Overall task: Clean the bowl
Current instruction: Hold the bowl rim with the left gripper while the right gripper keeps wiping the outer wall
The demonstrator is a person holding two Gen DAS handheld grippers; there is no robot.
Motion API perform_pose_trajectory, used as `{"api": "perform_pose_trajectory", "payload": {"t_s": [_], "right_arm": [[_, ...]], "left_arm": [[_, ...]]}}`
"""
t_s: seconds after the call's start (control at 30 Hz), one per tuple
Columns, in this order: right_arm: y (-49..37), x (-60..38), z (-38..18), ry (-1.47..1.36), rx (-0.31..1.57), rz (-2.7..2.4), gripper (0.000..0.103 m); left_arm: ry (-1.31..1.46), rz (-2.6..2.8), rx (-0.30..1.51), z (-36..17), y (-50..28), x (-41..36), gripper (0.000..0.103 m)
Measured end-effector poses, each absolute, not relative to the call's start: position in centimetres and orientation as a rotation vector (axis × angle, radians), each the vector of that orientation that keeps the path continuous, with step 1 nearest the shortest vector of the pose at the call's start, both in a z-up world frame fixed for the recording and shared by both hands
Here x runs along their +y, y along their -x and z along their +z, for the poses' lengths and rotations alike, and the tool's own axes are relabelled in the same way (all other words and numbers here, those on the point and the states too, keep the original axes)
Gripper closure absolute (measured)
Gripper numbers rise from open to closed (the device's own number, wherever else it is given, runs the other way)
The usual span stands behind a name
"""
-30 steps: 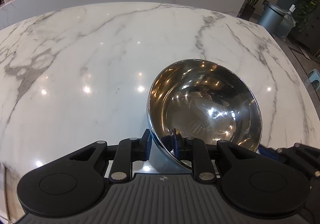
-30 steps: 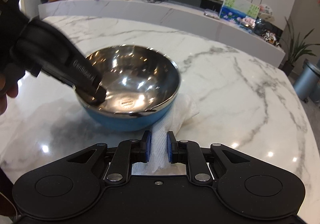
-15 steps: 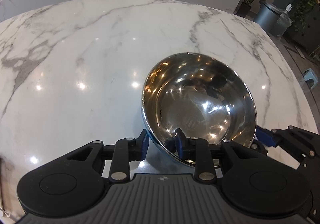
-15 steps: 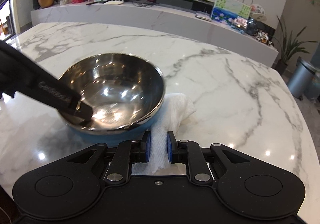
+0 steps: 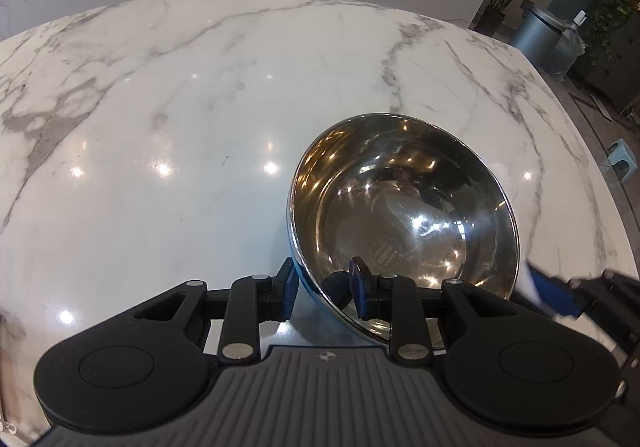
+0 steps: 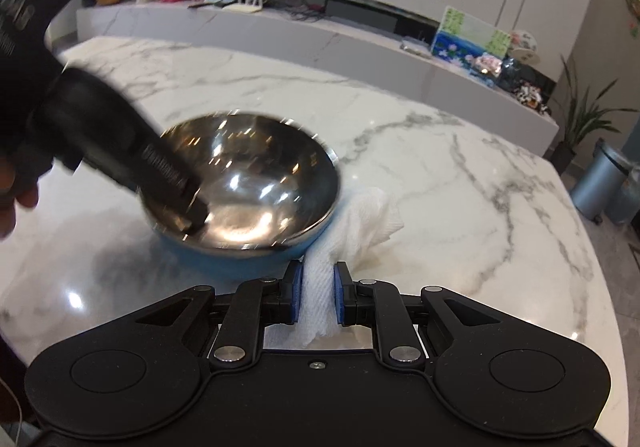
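Note:
A steel bowl (image 5: 400,207) with a blue outside stands on the white marble table (image 5: 160,107). My left gripper (image 5: 323,285) straddles its near rim, one pad on the blue outer wall and one on the shiny inside, shut on the bowl. The right wrist view shows that gripper (image 6: 192,215) reaching in from the left over the blurred bowl (image 6: 248,183). My right gripper (image 6: 316,295) is shut on a white paper towel (image 6: 360,219), which lies against the bowl's right side. In the left wrist view the right gripper (image 5: 560,297) shows blurred beside the bowl.
A person's hand (image 6: 16,199) holds the left gripper at the left edge. A long white counter (image 6: 280,27) with small items runs behind the table. A grey bin (image 6: 596,183) and a plant stand past the table's right edge.
The left jaws stand slightly wider across the bowl's rim than a second ago. The bowl has shifted a little and is blurred now. The towel stays in the right gripper.

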State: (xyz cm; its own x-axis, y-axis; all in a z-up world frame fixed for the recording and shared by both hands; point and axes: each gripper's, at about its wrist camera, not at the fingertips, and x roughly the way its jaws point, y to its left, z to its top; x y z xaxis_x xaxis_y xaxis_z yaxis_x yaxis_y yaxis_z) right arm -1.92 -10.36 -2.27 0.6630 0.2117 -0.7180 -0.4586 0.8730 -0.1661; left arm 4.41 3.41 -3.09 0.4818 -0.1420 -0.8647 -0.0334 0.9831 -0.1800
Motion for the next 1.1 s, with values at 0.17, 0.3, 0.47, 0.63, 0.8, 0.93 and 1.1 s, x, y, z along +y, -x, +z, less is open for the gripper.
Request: {"api": "perform_pose_trajectory", "payload": {"t_s": [0.17,0.3,0.47,0.63,0.8,0.93,1.1], "right_arm": [[1.5,-10.2,-2.5,0.328,0.767,0.386,0.088],[0.8,-10.5,-2.4,0.292,0.772,0.377,0.088],[0.2,-10.3,-2.5,0.289,0.77,0.373,0.088],[-1.0,-10.2,-2.7,0.28,0.769,0.369,0.088],[-1.9,-10.2,-2.8,0.268,0.774,0.368,0.088],[-2.5,-10.1,-2.7,0.264,0.784,0.365,0.088],[-3.9,-9.8,-2.6,0.272,0.805,0.374,0.088]], "left_arm": [[0.181,-0.06,1.062,-3.1,-4.4,3.4,0.077],[0.18,-0.058,1.059,-3.1,-4.6,3.4,0.077],[0.174,-0.047,1.048,-3.0,-5.2,3.3,0.077],[0.168,-0.043,1.042,-3.1,-5.8,3.2,0.072],[0.165,-0.047,1.038,-3.1,-6.7,3.3,0.072],[0.152,-0.047,1.037,-3.0,-7.3,3.1,0.072],[0.137,-0.041,1.033,-2.6,-8.3,3.0,0.072]]}}
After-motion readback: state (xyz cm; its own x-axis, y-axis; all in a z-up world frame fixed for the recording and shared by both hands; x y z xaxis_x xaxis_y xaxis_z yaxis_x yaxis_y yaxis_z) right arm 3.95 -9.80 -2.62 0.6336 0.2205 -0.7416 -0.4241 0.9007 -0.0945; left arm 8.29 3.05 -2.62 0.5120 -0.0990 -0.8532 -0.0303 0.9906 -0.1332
